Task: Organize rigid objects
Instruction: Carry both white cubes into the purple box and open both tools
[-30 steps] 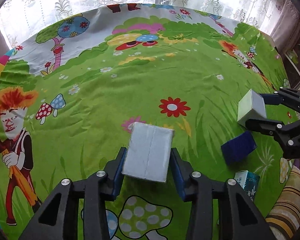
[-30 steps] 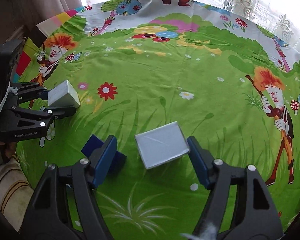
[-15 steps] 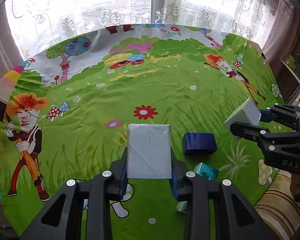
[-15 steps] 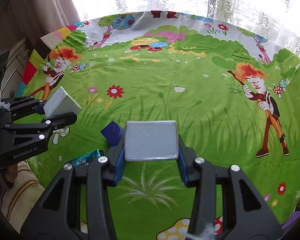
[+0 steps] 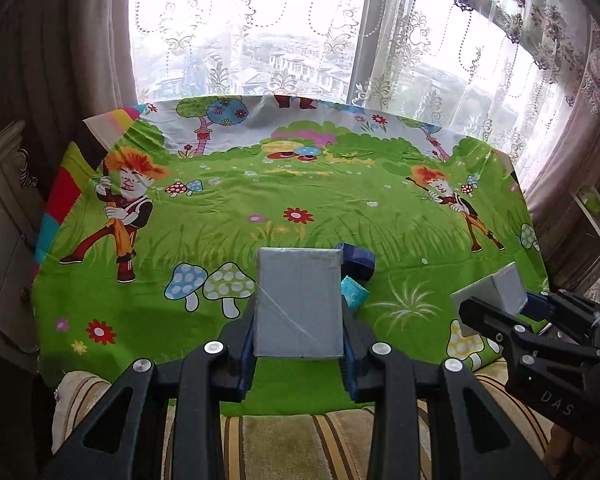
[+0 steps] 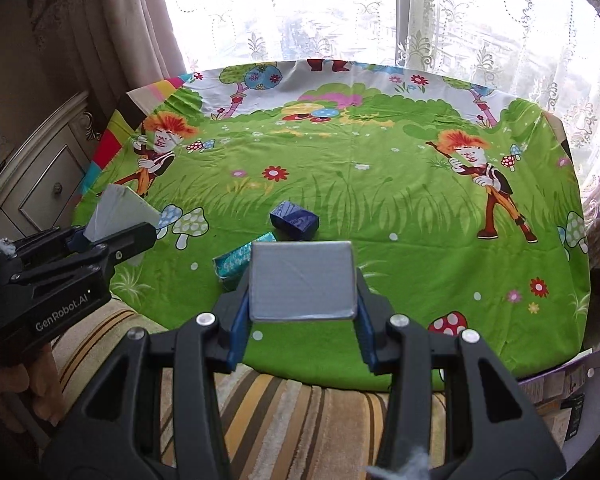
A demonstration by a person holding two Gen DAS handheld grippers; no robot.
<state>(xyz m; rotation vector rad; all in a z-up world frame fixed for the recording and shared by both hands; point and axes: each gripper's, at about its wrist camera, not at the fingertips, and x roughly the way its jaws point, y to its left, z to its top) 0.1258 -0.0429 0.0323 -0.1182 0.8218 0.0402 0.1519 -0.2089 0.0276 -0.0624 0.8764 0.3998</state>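
Tablecloth — bright green with cartoon mushrooms, flowers, orange-haired figures; on it a dark blue block and teal patterned box; beside it — striped beige-brown-yellow rug.

A bright green cartoon cloth covers the tabletop, printed with grass, red flowers, spotted mushrooms and two orange-haired figures, one at the left, the other at the right. Its far edge turns white with a tree and blue crown; its left edge carries a band of coloured stripes. Behind it hang sheer lace curtains over a window, with heavier brownish drapes on the left. A pale carved cabinet with drawers stands just beside the tabletop's left side. A striped yellow-brown fabric lies at the near edge.
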